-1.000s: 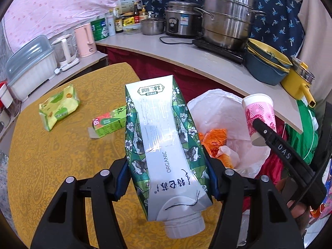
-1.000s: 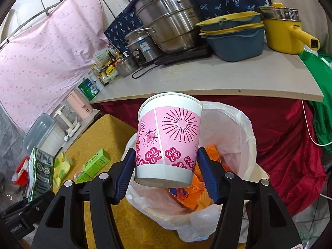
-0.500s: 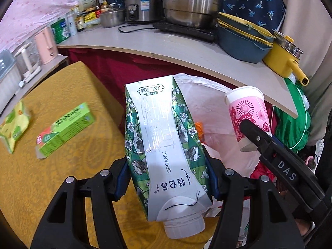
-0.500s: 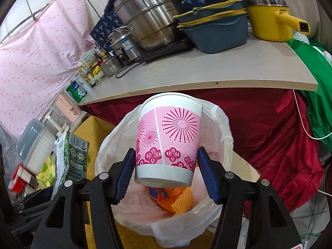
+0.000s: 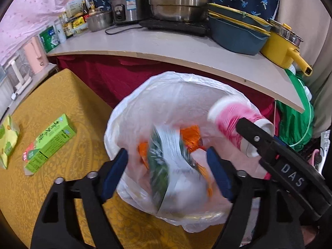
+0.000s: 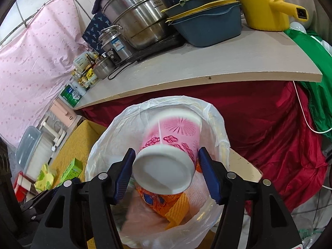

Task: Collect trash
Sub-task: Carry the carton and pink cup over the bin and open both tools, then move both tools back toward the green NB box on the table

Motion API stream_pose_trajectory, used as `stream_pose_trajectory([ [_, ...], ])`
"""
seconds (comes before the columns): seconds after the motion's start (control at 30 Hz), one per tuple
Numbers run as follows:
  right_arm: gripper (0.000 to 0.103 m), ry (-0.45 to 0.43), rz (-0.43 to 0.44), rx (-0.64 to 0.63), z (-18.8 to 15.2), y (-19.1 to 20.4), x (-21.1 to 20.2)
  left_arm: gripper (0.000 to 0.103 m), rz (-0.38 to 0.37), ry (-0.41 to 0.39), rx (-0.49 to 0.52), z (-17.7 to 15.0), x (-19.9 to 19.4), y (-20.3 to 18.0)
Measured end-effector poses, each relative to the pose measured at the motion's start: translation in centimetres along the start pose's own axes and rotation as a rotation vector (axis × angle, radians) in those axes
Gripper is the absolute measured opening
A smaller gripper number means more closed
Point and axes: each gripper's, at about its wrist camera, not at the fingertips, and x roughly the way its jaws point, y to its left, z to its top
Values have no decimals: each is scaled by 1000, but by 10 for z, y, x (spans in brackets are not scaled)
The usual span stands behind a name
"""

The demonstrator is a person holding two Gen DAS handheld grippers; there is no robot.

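Observation:
A bin lined with a white bag [image 5: 178, 95] stands beside the yellow table; it also shows in the right wrist view [image 6: 215, 120]. My left gripper [image 5: 167, 172] is open above the bin, and the green and white milk carton [image 5: 170, 166] is blurred, falling between the fingers into the bag. My right gripper [image 6: 166, 172] is open over the bin, and the pink paper cup [image 6: 168, 155] is tipping loose between its fingers. The cup also shows in the left wrist view [image 5: 234, 122]. Orange wrappers [image 6: 166, 203] lie in the bag.
A green box [image 5: 49, 143] and a yellow-green packet [image 5: 7, 141] lie on the yellow table [image 5: 51, 186]. Behind the bin runs a counter [image 5: 166, 47] with steel pots, blue basins and a yellow pot, over a red cloth.
Both grippers moved over the bin and opened. The milk carton has dropped out of the left gripper, and the pink cup has tilted and slipped down from the right one.

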Motion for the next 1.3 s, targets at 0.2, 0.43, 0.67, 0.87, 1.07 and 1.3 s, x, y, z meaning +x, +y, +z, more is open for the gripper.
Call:
stream_pose_trajectory([
  [0.2,63,-21,6,10,3,1,-10,86,2,-23,-30,3,-8,8],
  [0.43,63,-41,14,0,4,9,-23,87,9,-47,-33,7,-18,11],
  [0.67,64,-53,23,-26,5,25,-34,87,21,-69,-65,6,-32,27],
  [0.87,65,-50,47,-59,2,47,-39,87,50,-85,-115,1,-48,54],
  [1.07,65,-32,82,-103,-10,80,-39,87,91,-101,-166,-9,-65,89],
  [1.3,66,18,129,-163,-32,121,-32,87,156,-94,-250,-34,-81,144],
])
